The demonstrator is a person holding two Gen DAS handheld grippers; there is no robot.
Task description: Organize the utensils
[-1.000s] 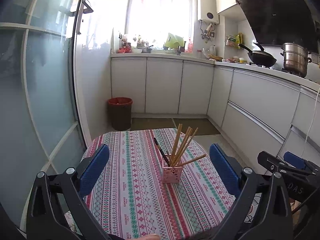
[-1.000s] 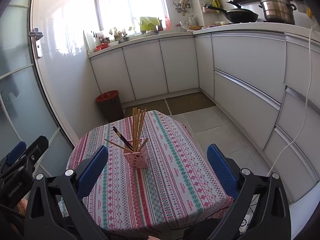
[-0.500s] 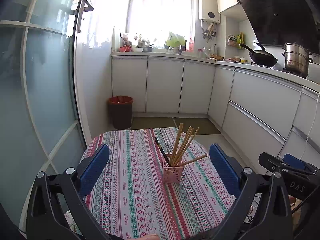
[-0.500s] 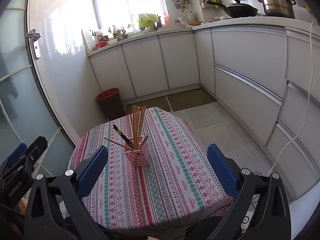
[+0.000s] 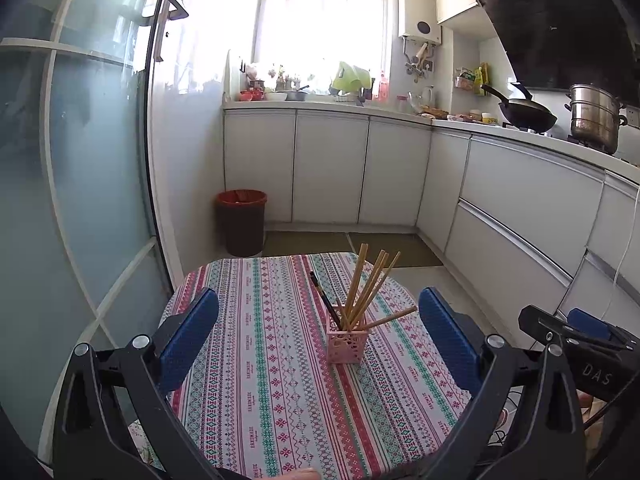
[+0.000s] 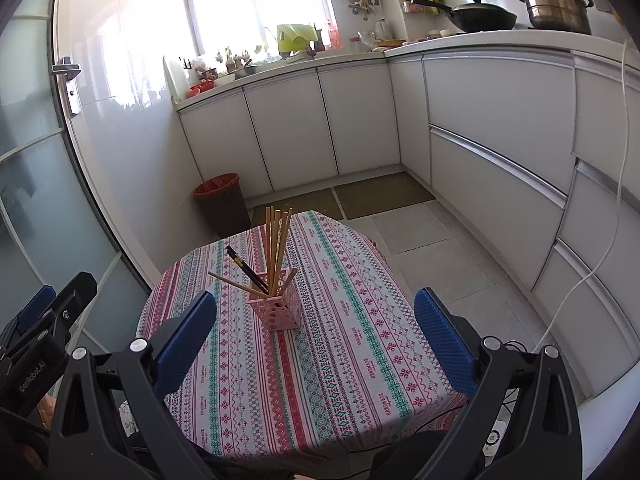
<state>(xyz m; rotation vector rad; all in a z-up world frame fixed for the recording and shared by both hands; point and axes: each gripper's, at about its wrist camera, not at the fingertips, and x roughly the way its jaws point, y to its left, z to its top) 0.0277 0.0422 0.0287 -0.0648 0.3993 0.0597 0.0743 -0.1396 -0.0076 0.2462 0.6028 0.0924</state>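
Ahead, pink holder [image 5: 346,341] stands beyond both grippers' spread, empty fingers [image 5: 188,336].

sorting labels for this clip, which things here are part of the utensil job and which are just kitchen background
Job: wooden chopsticks, dark chopsticks, pink holder, left gripper, right gripper, both open.
Background: red bin, wok, steel steamer pot, patterned tablecloth.
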